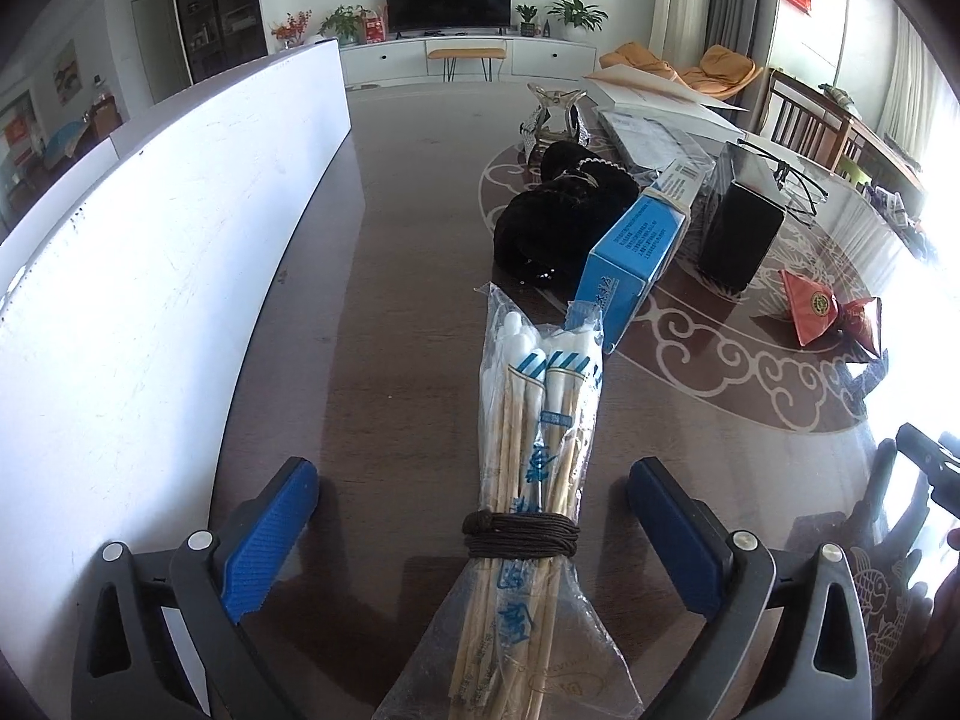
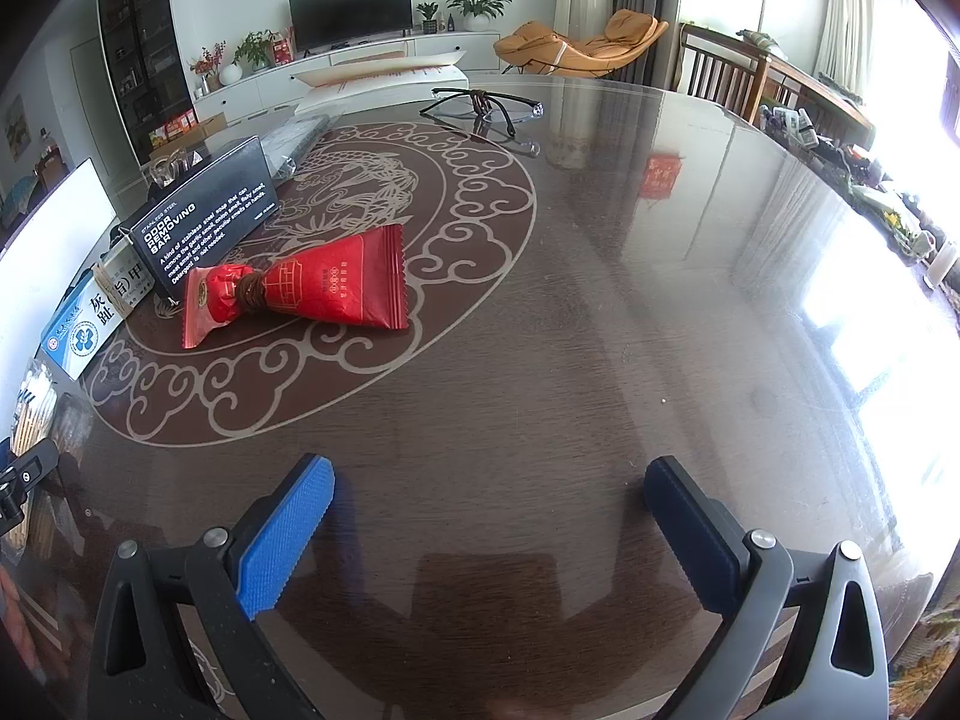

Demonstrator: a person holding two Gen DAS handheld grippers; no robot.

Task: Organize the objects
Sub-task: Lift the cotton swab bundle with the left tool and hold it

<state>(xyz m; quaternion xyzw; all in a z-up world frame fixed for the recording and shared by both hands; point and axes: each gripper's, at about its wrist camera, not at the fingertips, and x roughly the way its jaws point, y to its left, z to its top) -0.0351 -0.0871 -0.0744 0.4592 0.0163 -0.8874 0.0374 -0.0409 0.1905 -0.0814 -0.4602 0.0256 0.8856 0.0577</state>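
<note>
A clear bag of long cotton swabs (image 1: 540, 420), tied with a brown cord (image 1: 522, 534), lies on the dark table (image 1: 408, 240). My left gripper (image 1: 471, 474) is open, one blue finger on each side of the bag, and neither pad touches it. Just beyond it stand a blue box (image 1: 636, 240), a black box (image 1: 741, 228) with glasses (image 1: 792, 180) behind it, and a black fabric item (image 1: 558, 204). My right gripper (image 2: 492, 468) is open over bare table with nothing between its fingers. A red packet (image 2: 318, 288), tied with cord, lies ahead of it to the left.
A tall white board (image 1: 150, 240) runs along the table's left side. A glass ornament (image 1: 555, 111) and flat white packages (image 1: 654, 96) sit at the far end. In the right wrist view the black box (image 2: 204, 222) and glasses (image 2: 486, 105) lie beyond the packet.
</note>
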